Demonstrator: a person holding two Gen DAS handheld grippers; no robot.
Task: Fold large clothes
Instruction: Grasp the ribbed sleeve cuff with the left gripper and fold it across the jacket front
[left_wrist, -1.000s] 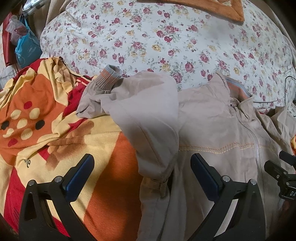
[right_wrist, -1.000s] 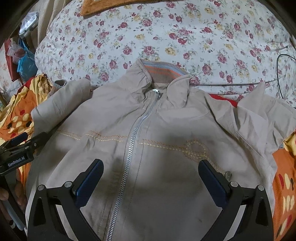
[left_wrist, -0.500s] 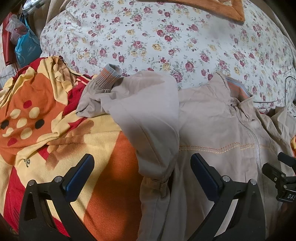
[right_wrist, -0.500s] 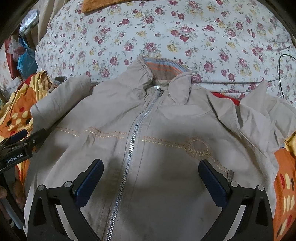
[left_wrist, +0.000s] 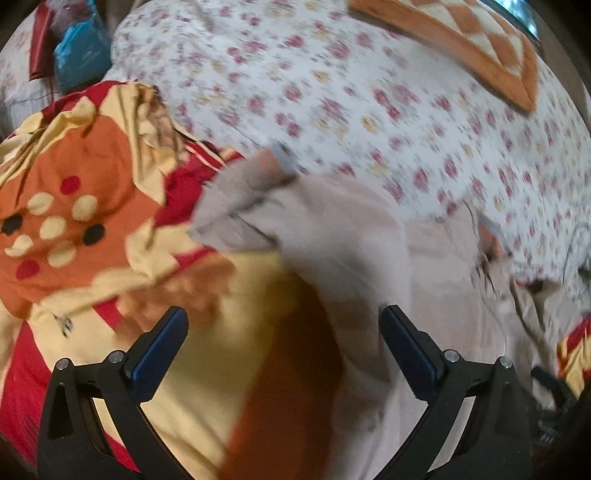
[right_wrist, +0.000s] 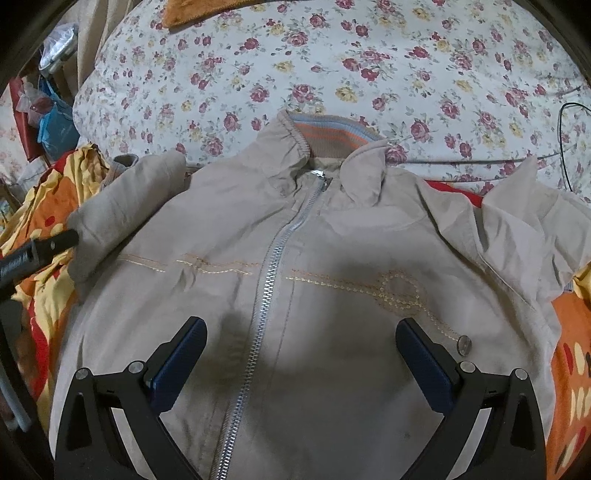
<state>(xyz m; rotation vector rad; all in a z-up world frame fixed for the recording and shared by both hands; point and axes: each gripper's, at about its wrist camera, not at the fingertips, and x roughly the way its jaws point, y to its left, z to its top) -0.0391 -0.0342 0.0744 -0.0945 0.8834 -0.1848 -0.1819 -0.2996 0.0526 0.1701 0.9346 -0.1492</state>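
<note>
Left view has swung left since half a second ago, now blurred. Jacket (right_wrist: 332, 277) lies zipped, front up, centre frame on the bed (right_wrist: 332, 66). Left tongs (left_wrist: 284, 350) and right tongs (right_wrist: 301, 360) both gape wide, empty. Left sleeve (left_wrist: 314, 229) lies doubled back at frame centre, likely the next fold.

1. The zipped jacket (right_wrist: 332, 295) lies flat, front up, on the blanket (left_wrist: 92, 229).
2. Its collar (right_wrist: 328, 136) reaches the floral quilt (right_wrist: 332, 66) behind.
3. One sleeve (right_wrist: 125, 206) lies left, the other (right_wrist: 532, 229) right.
</note>
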